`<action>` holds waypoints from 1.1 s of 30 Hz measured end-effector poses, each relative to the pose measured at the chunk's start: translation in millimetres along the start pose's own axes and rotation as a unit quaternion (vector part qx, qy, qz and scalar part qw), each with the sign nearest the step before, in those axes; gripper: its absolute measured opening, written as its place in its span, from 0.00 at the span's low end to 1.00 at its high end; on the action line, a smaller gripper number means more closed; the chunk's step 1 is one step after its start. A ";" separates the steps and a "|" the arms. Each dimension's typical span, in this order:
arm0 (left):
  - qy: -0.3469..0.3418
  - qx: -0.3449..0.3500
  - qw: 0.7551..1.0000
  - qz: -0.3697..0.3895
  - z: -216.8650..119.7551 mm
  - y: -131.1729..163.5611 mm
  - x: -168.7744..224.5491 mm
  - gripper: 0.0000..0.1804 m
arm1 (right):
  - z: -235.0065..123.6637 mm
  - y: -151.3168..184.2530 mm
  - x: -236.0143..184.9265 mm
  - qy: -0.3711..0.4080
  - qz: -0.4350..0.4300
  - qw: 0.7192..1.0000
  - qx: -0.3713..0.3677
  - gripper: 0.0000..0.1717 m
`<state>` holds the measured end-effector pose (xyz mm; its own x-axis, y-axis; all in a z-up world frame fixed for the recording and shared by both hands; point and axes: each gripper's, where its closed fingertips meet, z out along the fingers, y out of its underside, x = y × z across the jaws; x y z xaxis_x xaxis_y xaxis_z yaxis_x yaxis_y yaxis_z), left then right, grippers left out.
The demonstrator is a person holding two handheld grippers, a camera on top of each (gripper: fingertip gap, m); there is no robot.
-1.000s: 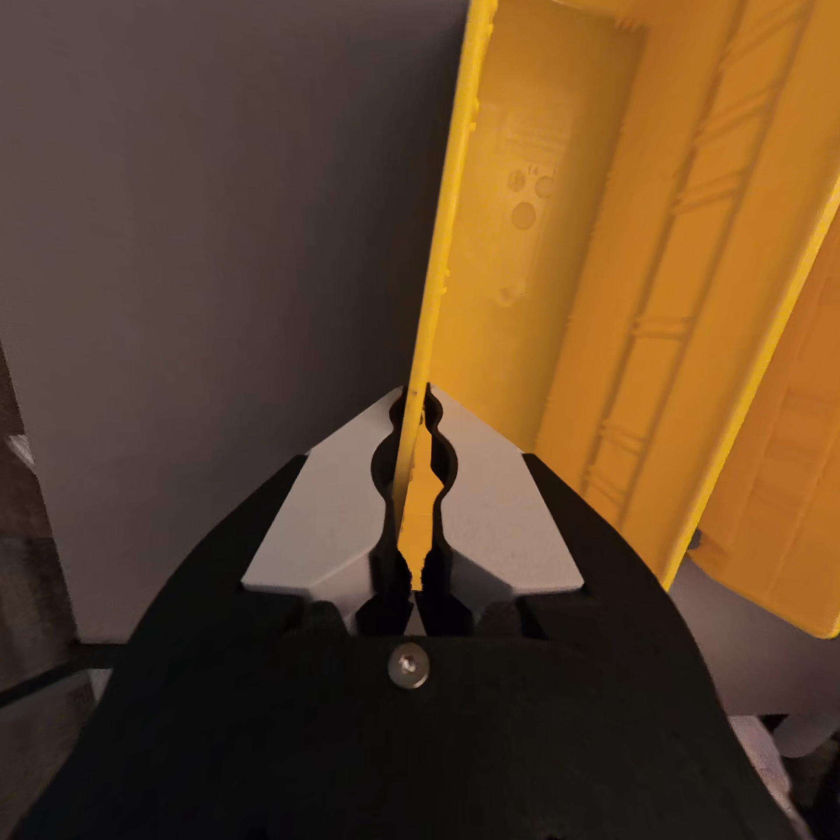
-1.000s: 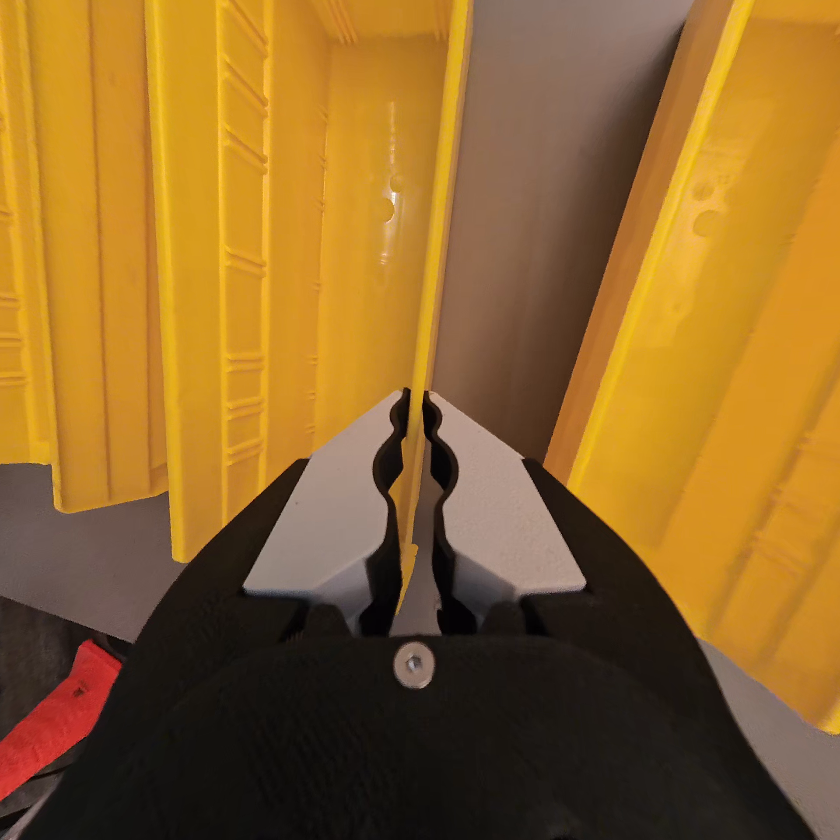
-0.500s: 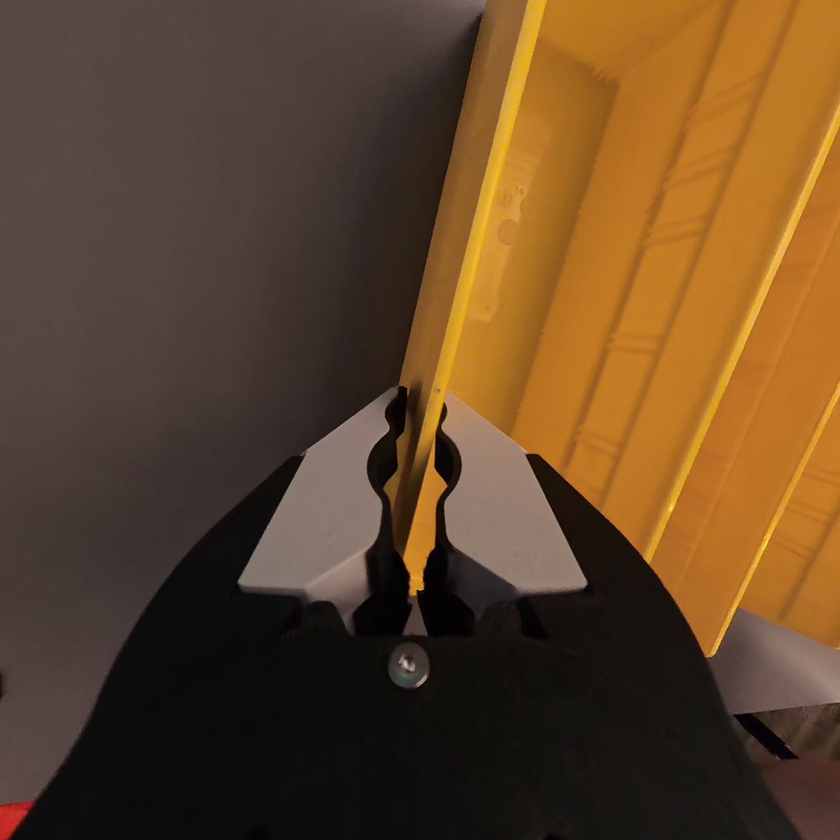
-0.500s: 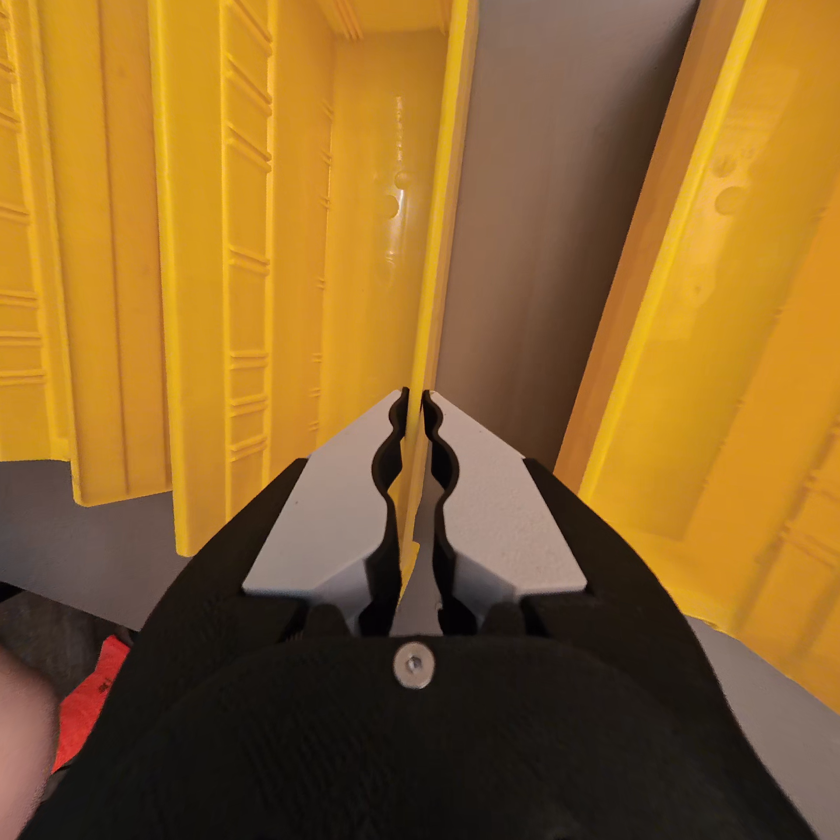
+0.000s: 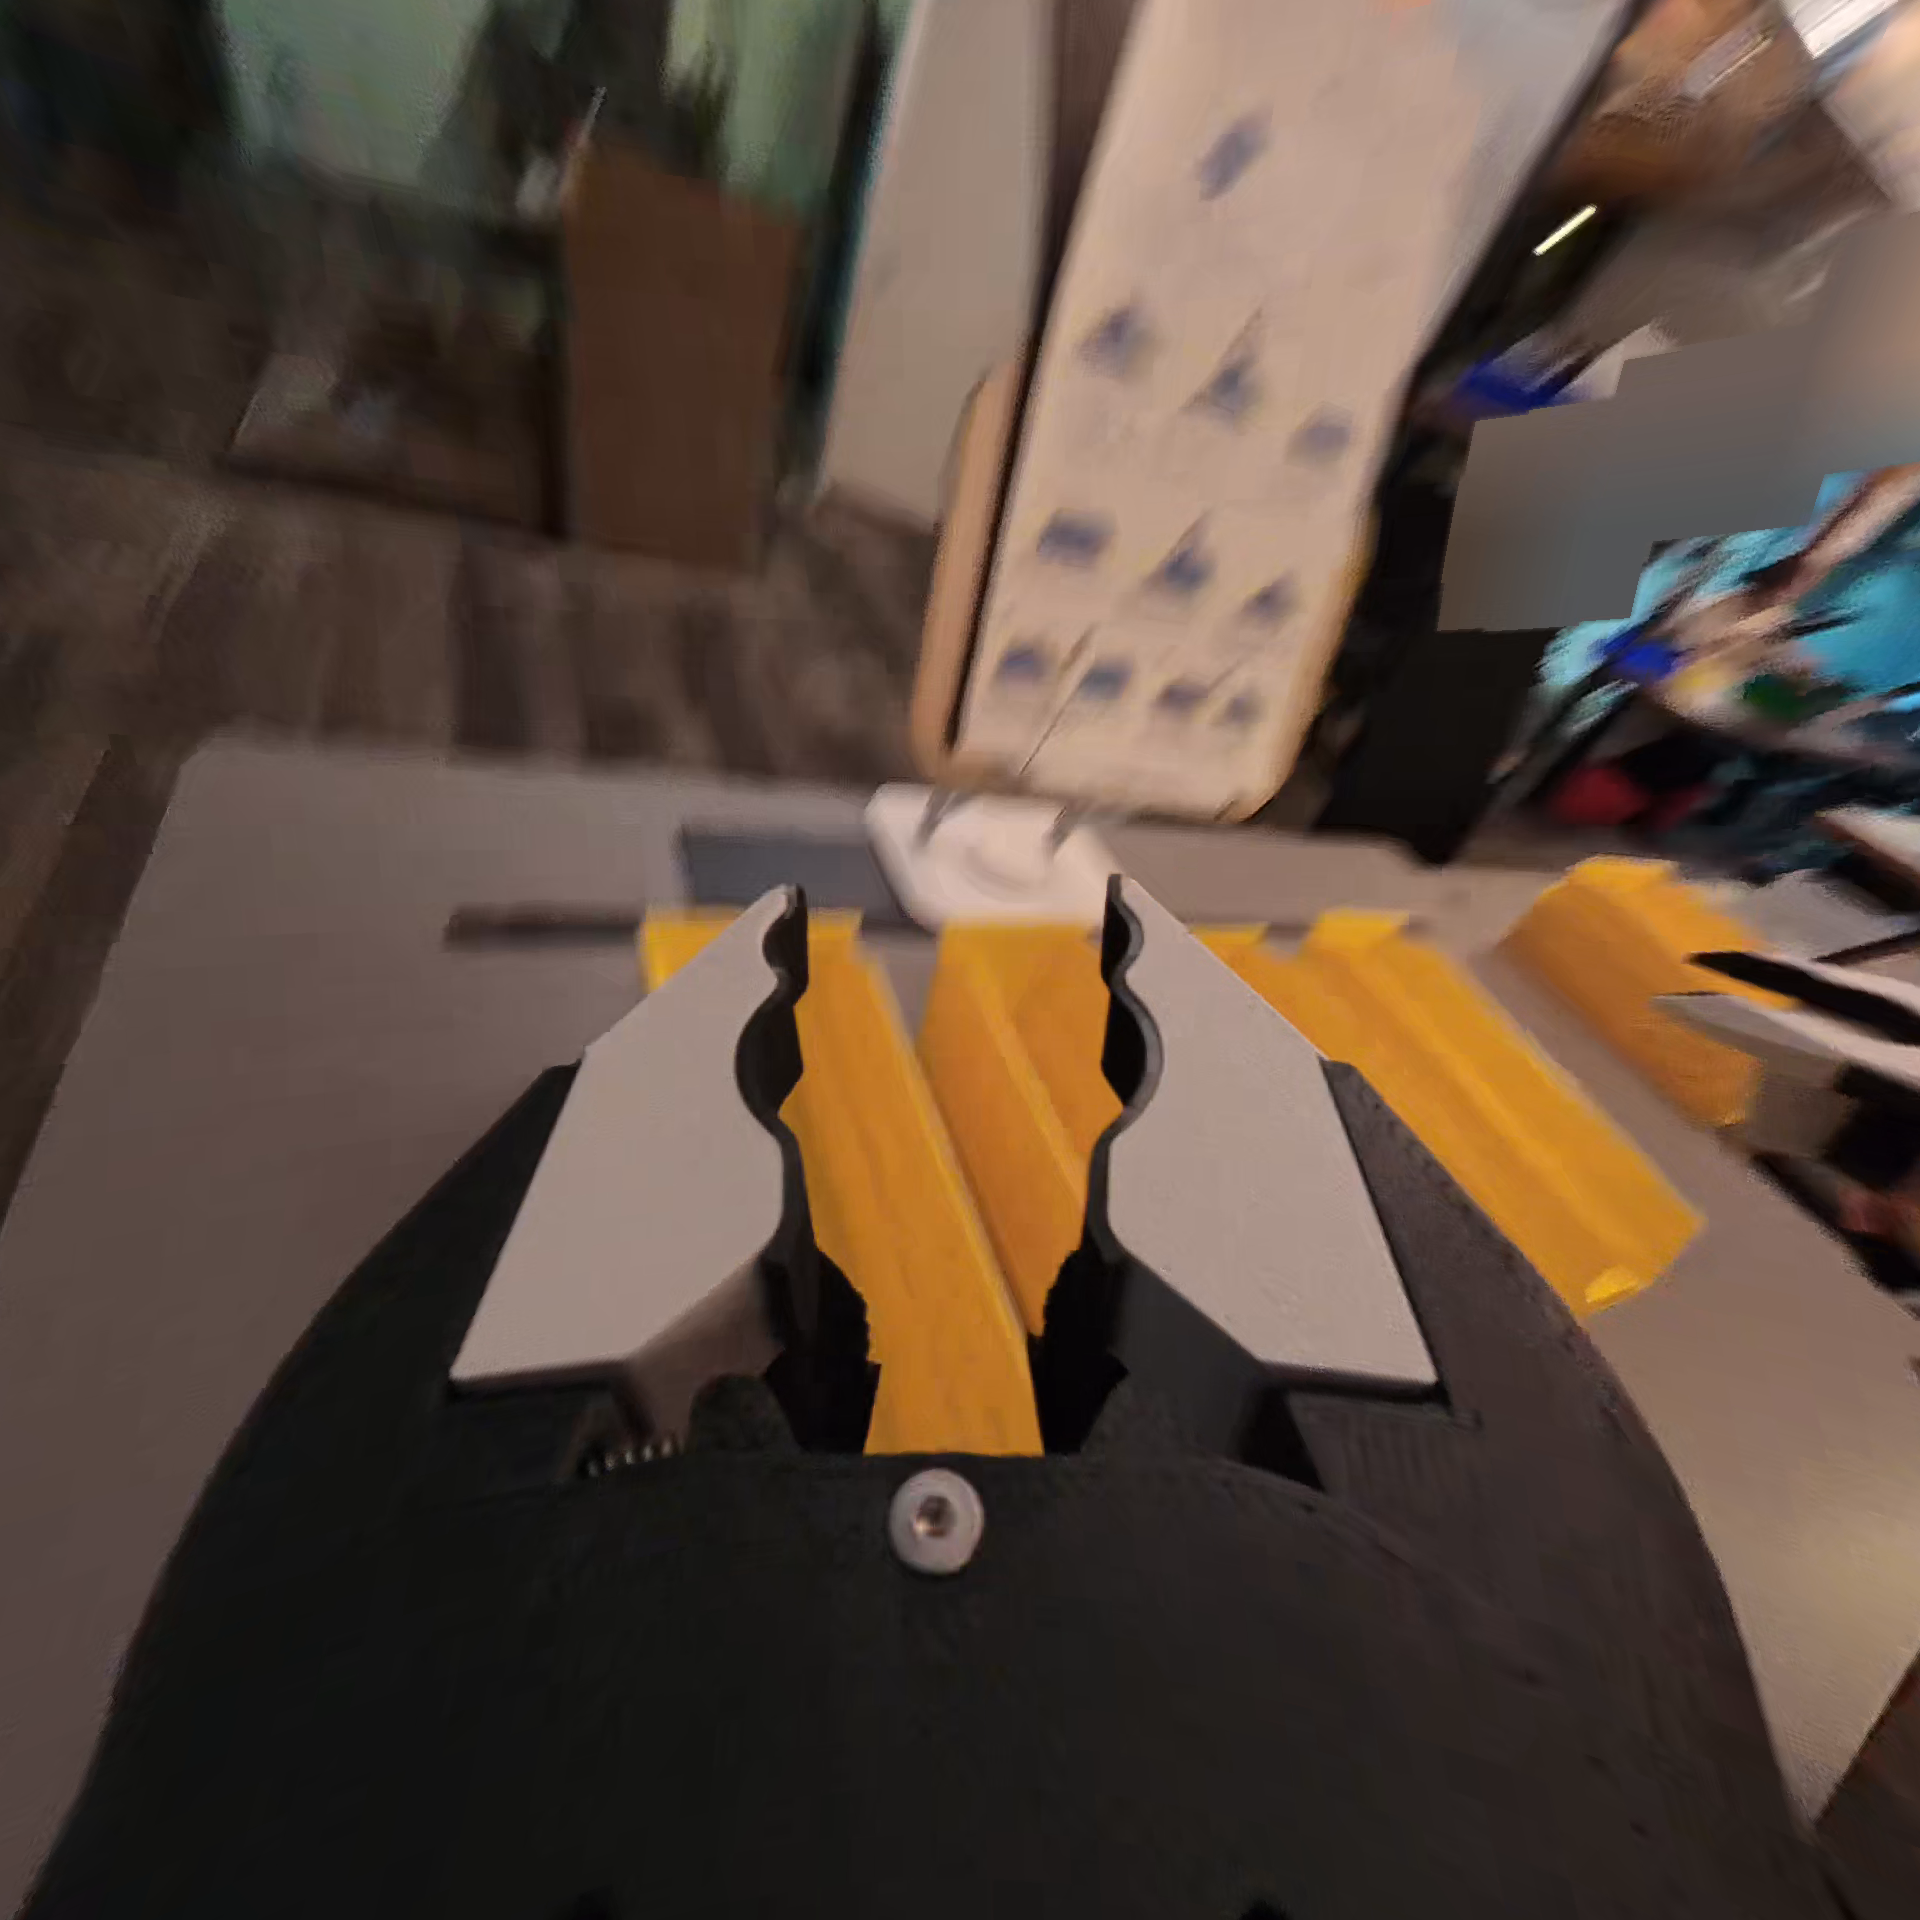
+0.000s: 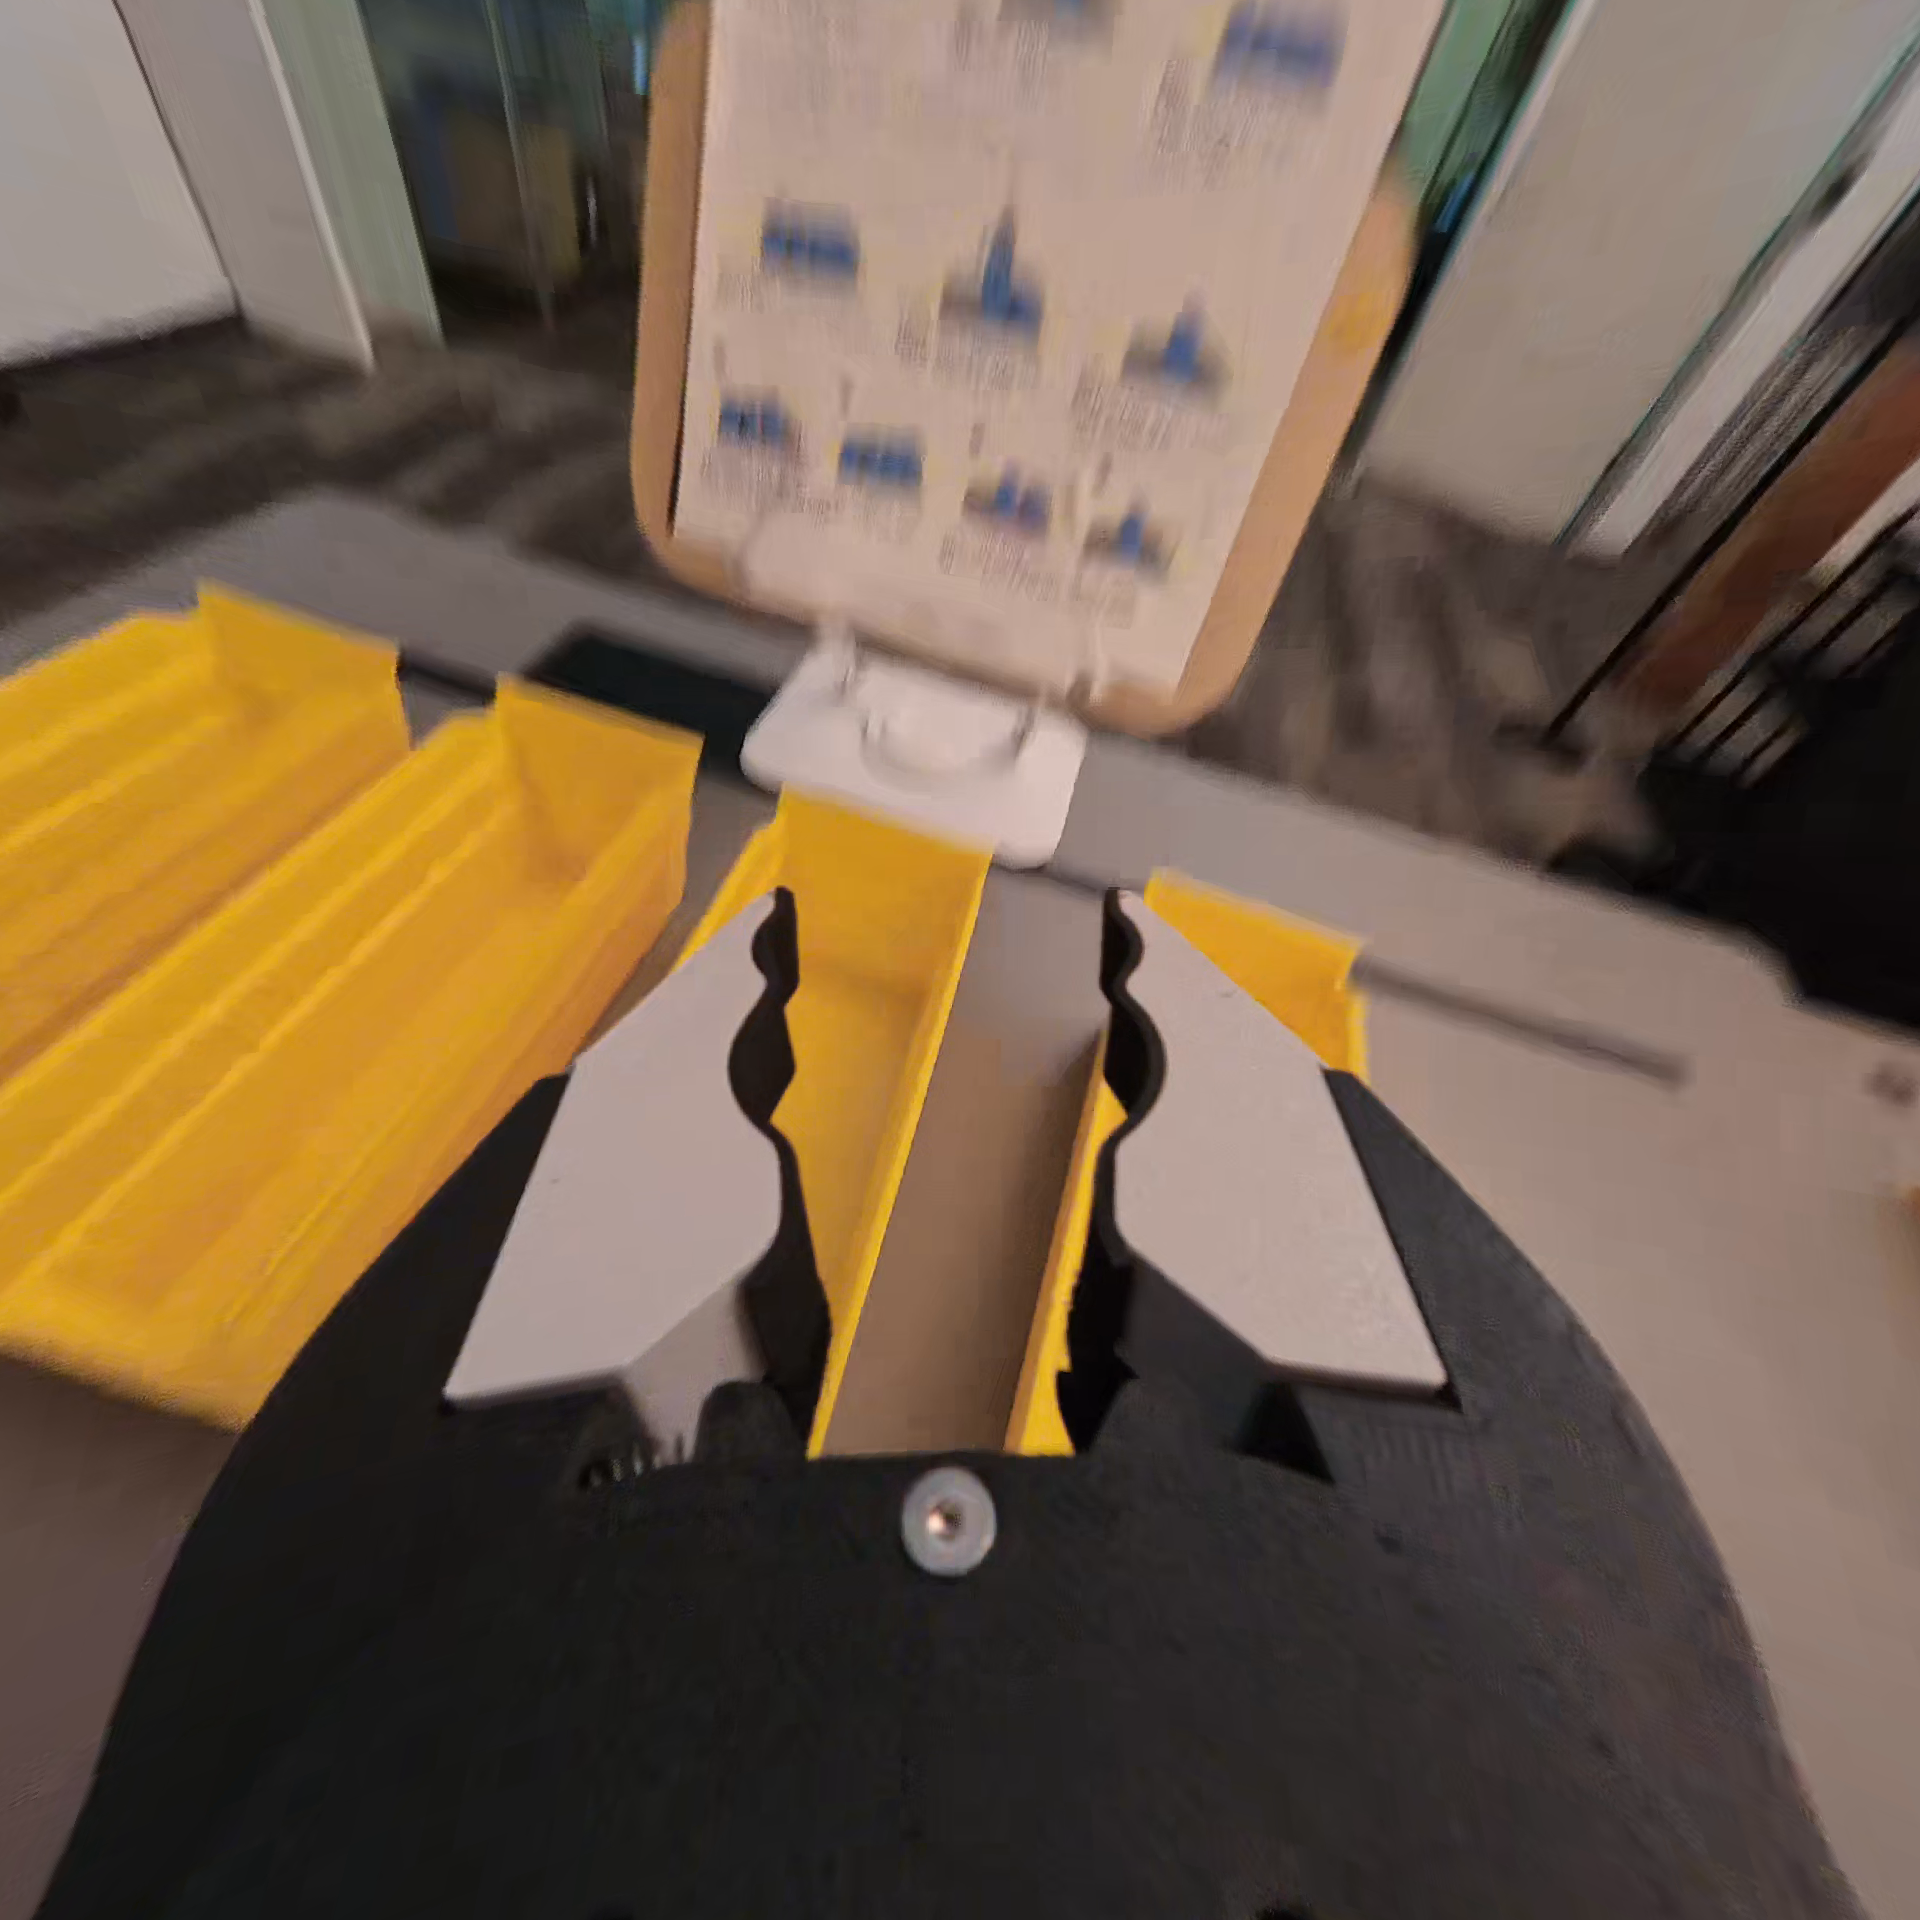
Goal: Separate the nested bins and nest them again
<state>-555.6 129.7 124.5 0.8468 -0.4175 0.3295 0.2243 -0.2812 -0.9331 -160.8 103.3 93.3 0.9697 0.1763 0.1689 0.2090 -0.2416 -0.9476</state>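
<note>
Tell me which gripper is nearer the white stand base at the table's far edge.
Hard to call; the views are blurred. White stand base sits ahead of both open grippers, slightly right of the left gripper, slightly left of the right gripper.

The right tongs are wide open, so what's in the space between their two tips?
In the right wrist view, the right tongs hold nothing; behind the gap show one yellow bin's wall and bare grey table.

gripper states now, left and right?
Left gripper: open, holding nothing; long yellow plastic bins lie on the table below.
Right gripper: open, holding nothing.
</note>
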 end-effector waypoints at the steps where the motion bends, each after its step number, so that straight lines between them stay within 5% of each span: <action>1: 0.042 0.050 0.998 0.014 -5.1 -20.8 14.6 0.32 | -8.1 -14.3 4.2 0.016 -0.012 0.999 0.046 0.36; 4: 0.170 0.176 0.969 0.023 -26.7 -62.5 56.2 0.32 | -27.3 -33.9 16.8 0.055 -0.021 0.992 0.108 0.39; 7: 0.284 0.216 0.934 0.000 -43.4 -77.9 85.9 0.33 | -32.4 -34.8 15.0 0.033 -0.006 0.993 0.112 0.42; 14: 0.265 0.182 0.942 0.094 -17.9 -74.7 88.6 0.19 | -21.3 -23.9 -15.8 -0.069 -0.001 0.994 0.083 0.64; 22: 0.221 0.154 0.951 0.154 9.8 -61.7 89.4 0.33 | 58.5 72.8 -66.0 -0.085 0.085 0.975 -0.185 0.86; 27: 0.309 0.126 0.940 0.075 6.6 -54.4 122.2 0.30 | 82.4 133.9 -70.9 -0.045 0.112 0.915 -0.386 0.88; 33: 0.300 0.084 0.942 0.122 4.2 -36.4 140.5 0.28 | 97.2 154.8 -68.0 -0.004 0.110 0.876 -0.469 0.87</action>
<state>-442.8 84.9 204.1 0.4688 -0.8798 0.0786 0.1743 0.0048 -0.9847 -206.7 146.7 -91.2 0.9994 0.0332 0.0043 0.0329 -0.9483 -0.3155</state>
